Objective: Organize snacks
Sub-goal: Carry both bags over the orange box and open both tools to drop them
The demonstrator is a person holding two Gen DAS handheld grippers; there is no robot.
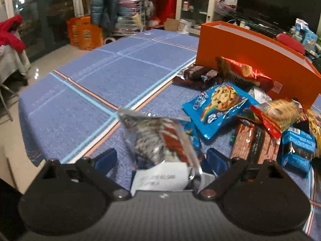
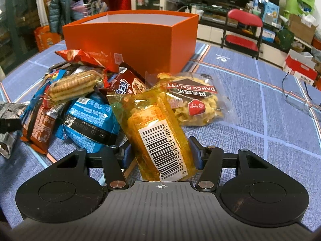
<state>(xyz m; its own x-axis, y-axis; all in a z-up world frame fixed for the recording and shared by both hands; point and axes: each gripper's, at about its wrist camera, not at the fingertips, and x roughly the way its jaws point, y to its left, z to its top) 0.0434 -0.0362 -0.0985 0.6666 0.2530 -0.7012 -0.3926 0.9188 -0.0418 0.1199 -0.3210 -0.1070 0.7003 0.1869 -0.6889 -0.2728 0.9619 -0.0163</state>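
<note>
Silver foil packet [image 1: 158, 140] sits between wide-spread blue pads of left gripper [image 1: 160, 158]; whether pinched, cannot tell. Right gripper [image 2: 160, 153] clamped on yellow pack [image 2: 158, 134], barcode up. Snack pile [image 2: 80, 100] just ahead. Orange box [image 2: 130, 42] behind, top open. Blue cloth [image 1: 90, 84] bare leftward to table edge.

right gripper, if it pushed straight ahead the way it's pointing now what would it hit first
Past the yellow barcoded snack packet between its jaws, the right gripper would probably first meet the clear bag of yellow crisps, then the orange cardboard box. Depth is hard to judge.
</note>
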